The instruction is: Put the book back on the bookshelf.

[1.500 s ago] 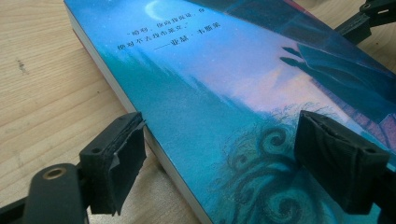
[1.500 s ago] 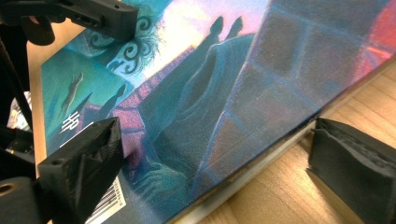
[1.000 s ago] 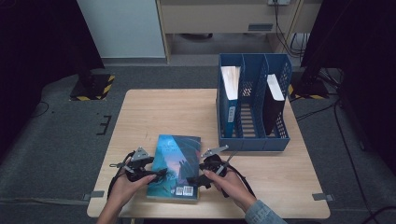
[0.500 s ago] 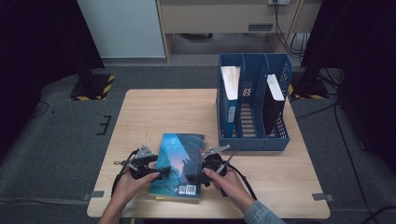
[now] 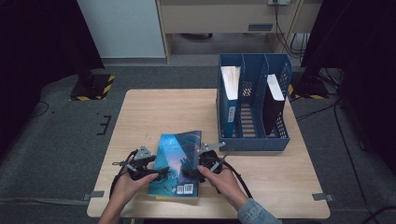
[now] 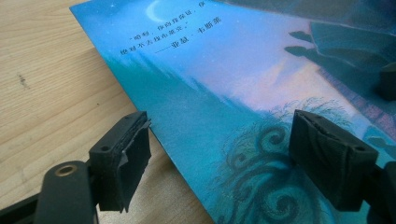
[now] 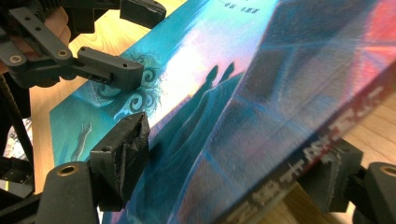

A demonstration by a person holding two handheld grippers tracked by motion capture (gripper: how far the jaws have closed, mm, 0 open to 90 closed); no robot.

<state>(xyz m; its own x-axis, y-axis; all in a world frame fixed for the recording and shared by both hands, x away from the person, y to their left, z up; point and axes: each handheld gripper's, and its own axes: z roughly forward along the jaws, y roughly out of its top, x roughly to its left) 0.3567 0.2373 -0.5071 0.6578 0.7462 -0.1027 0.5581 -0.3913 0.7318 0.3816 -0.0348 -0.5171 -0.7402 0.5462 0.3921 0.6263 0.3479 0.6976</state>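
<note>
Our right tool has just lifted the spine side of the blue book off the surface, its jaws spread around that edge but not yet pinching. Our left tool is spread over the cover at 9 o'clock. The book sits near us, so we think it can soon go up to the blue file rack at 1 o'clock.

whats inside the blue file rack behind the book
The blue file rack holds a blue folder with white pages in its left slot and a dark folder in its right one. The middle slot looks empty; its floor is partly hidden.
</note>
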